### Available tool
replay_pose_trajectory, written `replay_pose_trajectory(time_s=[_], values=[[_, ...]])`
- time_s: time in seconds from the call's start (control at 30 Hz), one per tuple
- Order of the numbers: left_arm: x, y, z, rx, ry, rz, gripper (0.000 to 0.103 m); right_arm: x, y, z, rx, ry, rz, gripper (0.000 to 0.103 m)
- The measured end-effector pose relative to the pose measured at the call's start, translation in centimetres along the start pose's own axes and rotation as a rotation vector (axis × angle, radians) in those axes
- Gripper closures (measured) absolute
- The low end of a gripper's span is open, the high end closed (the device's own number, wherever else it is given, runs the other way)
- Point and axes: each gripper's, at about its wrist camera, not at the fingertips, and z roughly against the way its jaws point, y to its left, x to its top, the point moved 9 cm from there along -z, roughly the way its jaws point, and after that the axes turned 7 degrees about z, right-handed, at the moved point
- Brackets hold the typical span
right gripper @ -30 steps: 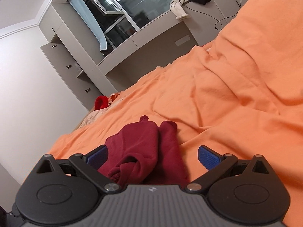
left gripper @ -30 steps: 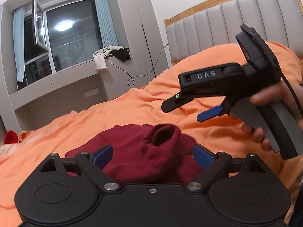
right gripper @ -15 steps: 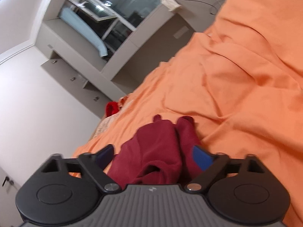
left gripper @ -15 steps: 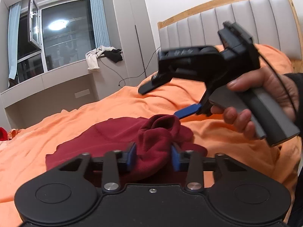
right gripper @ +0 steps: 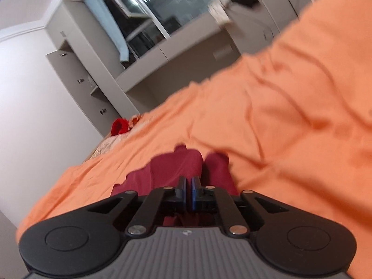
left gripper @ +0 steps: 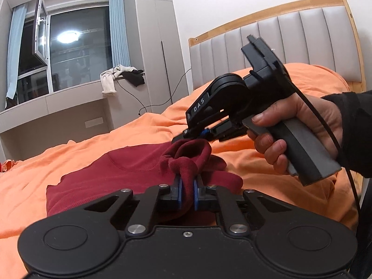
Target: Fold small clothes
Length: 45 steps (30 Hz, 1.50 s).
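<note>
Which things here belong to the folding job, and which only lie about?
For the job:
- dark red garment
- left hand-held gripper, shut on it
- right hand-held gripper, shut on it

Lying about:
- white cloth and black cloth on the ledge
- red item at the bed's far edge

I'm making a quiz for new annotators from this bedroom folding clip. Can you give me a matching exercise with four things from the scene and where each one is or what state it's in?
Things:
1. left gripper
2. dark red garment
3. white and black clothes
4. window sash

Places or states:
A. draped over the ledge below the window
B. swung open
C. shut on a bunched fold of fabric
D. spread on the orange bedsheet

Pairs: 1-C, 2-D, 3-A, 4-B
</note>
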Motion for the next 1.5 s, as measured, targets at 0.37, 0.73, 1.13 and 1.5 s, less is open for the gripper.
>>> replay_pose_trajectory(time_s=[0.37, 0.73, 1.13, 1.5], values=[[-0.8, -1.6, -1.8, -0.033, 0.038, -0.03, 0.094, -1.9, -2.6, 1.1, -0.071, 0.054, 0.018, 0.099], [-1.1, -0.7, -2.0, -0.079, 0.049, 0.06, 0.084, -1.9, -2.7, 1.6, -0.151, 0.058, 0.074, 0.057], [3.7, 1.9, 0.1, -0.209, -0.031, 0.38, 0.023, -1.1, -1.4, 2.0, -0.146, 0.009, 0.139, 0.0], [5.4, 9.5, 0.7, 0.111, -0.098, 0.468, 0.001, -2.5, -0.5, 1.8, -0.106, 0.063, 0.194, 0.0]])
